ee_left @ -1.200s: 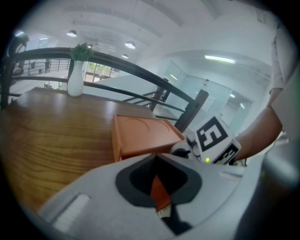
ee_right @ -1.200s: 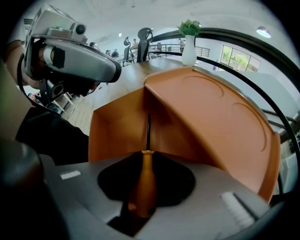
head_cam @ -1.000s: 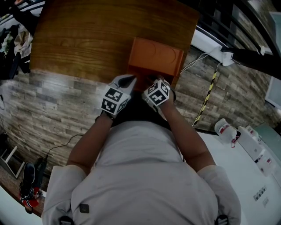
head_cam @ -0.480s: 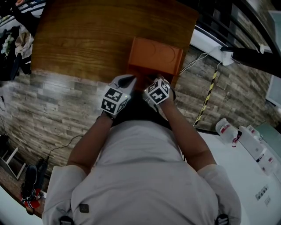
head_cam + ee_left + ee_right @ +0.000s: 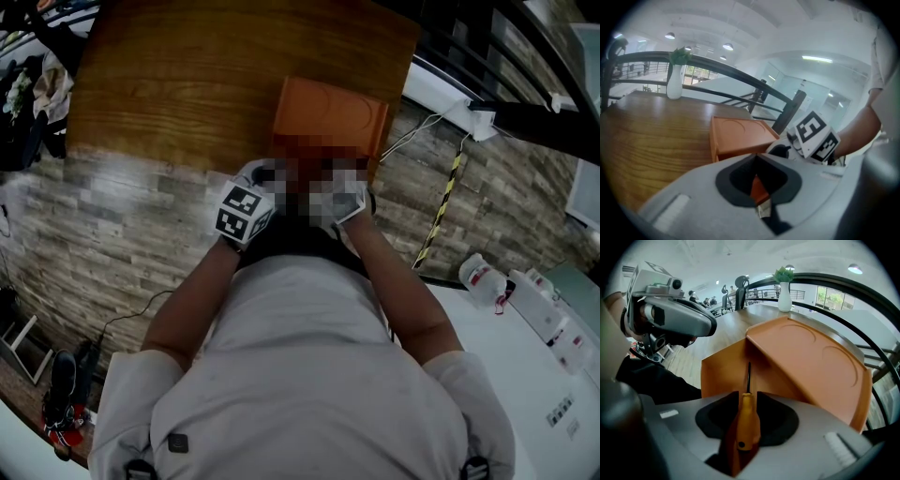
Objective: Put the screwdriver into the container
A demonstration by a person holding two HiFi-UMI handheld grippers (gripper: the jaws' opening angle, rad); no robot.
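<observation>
1 screwdriver (image 5: 748,416) lies in the slot of the right claw (image 5: 746,394). it has a smooth, rounded yellow-orange handle and a thin, straight dark shaft, and the shaft points ahead into the open mouth of the container (image 5: 806,357). that claw's jaws have just been opening and stand apart, wider than the handle, with a strip of orange showing beside it; the handle sits between them, not squeezed. the 1 container is a boxy orange piece, matte and smooth. its flat top slants and is pressed with 2 shallow round dimples, and plain walls frame the mouth below. it stands at the near edge of a wooden table (image 5: 187,84), glossy, with long brown grain. the left claw (image 5: 757,161), grey and smooth-shelled like the other, hangs just beside the container's near corner. its jaws are almost together, leaving a narrow slit with a sliver of orange in it, and whether they pinch that sliver is unclear. far down the table stands 1 white, slim-necked vase (image 5: 675,79) holding green leaves. behind it runs a dark curved railing (image 5: 740,75).
</observation>
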